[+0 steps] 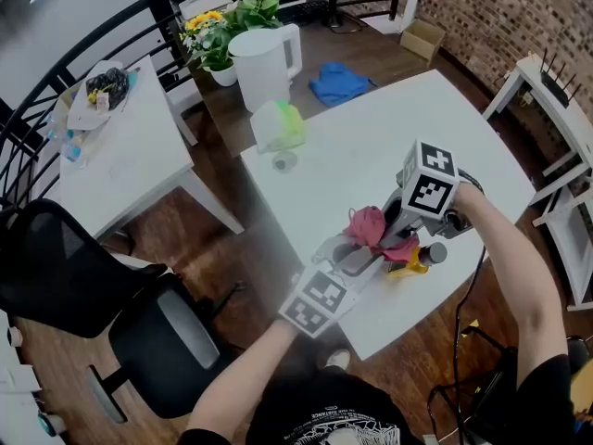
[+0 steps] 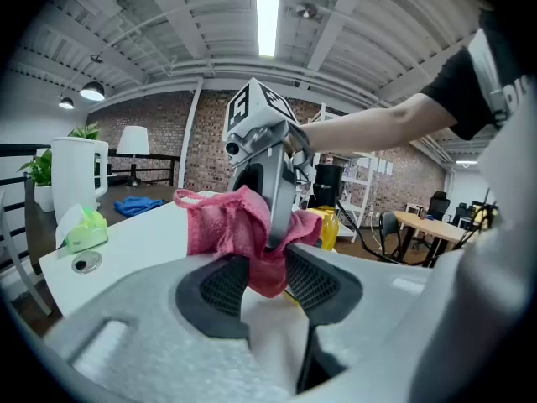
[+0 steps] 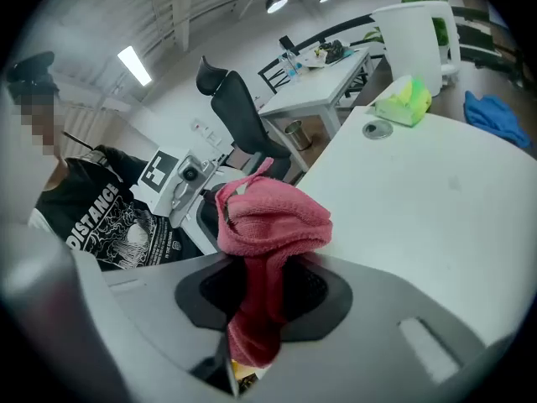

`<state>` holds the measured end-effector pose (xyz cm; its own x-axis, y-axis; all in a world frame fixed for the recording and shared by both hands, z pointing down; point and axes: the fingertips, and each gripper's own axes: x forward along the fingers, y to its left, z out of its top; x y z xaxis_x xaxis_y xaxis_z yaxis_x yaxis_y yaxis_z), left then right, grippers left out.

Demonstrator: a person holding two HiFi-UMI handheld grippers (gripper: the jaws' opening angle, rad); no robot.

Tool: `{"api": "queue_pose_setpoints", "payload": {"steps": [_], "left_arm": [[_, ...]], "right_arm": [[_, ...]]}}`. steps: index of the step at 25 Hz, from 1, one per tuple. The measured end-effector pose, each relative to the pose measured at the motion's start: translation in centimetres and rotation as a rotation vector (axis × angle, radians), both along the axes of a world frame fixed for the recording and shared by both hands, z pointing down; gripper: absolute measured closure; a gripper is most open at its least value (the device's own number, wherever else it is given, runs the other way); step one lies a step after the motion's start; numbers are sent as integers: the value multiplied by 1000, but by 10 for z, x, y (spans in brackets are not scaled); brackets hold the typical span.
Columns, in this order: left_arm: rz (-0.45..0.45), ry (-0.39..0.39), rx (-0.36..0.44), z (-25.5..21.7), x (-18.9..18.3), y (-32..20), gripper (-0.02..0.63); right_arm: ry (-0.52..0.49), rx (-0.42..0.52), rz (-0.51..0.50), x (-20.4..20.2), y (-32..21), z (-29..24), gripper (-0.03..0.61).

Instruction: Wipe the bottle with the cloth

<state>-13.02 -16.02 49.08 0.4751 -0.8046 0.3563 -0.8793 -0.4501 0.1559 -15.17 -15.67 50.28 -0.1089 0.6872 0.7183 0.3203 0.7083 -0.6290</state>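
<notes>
Closest in, the right gripper [image 3: 256, 284] had its jaws pressed together on the pink cloth [image 3: 273, 221]. One end of the cloth bunched up above the pads and the other hung down between them. In the head view this gripper [image 1: 394, 239] came in from the upper right, tilted down toward the left gripper [image 1: 371, 253], and the two met tip to tip over the near part of the white table [image 1: 371, 137].

The left gripper [image 2: 267, 267] had its jaws a little apart, closed on the yellow bottle [image 2: 325, 225]. A strip of yellow showed between the pads under the cloth [image 2: 222, 225], which draped over most of the grip. One finger of the right gripper reached down into that same gap.

Seen from the head, the bottle [image 1: 414, 263] pointed away to the right of the left gripper's tips. Its grey cap [image 1: 434, 253] was at the far end, and the cloth [image 1: 368, 225] was heaped just above it.

Farther along the table sat a pale green bundle [image 1: 278, 125] with a small round lid [image 1: 284, 162] beside it. Beyond the table's far edge stood a white jug [image 1: 264, 63], a blue rag [image 1: 340, 83] and a flowering plant [image 1: 218, 31]. A second white table [image 1: 130, 156] and a black office chair [image 1: 157, 341] stood well apart to the left.
</notes>
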Motion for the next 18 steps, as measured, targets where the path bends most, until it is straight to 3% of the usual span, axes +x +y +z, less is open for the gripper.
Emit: {"api": "queue_pose_setpoints", "payload": {"steps": [8, 11, 18], "left_arm": [[-14, -11, -80, 33, -13, 11, 474], [-20, 7, -81, 34, -13, 11, 474], [-23, 17, -68, 29, -10, 9, 474]], "right_arm": [[36, -68, 13, -9, 8, 45, 483], [41, -34, 49, -4, 2, 72, 483], [-85, 26, 178, -17, -16, 73, 483]]}}
